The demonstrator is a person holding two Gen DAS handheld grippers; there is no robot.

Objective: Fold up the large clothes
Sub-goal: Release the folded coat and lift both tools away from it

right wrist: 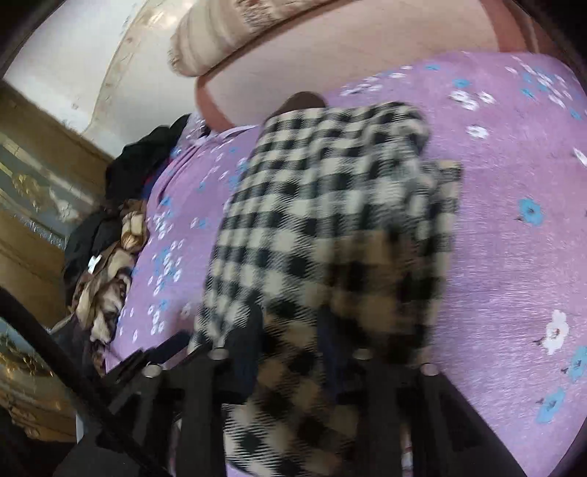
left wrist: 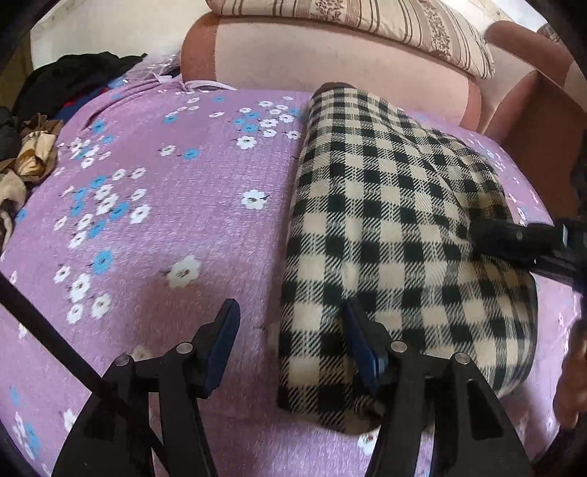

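A black-and-cream checked garment (left wrist: 396, 227) lies folded into a long strip on the purple flowered bedspread (left wrist: 165, 205). My left gripper (left wrist: 290, 330) is open just above the strip's near left edge, one finger over the cloth and one over the bedspread. My right gripper (right wrist: 293, 330) is shut on the near end of the checked garment (right wrist: 330, 205), which drapes between its fingers. It also shows in the left wrist view (left wrist: 513, 238), on the strip's right side.
A pile of dark and patterned clothes (left wrist: 44, 121) lies at the bed's left edge. A pink upholstered headboard (left wrist: 330, 55) with a striped pillow (left wrist: 385, 22) stands behind the bed. A gold-trimmed cabinet (right wrist: 33, 190) is at the left.
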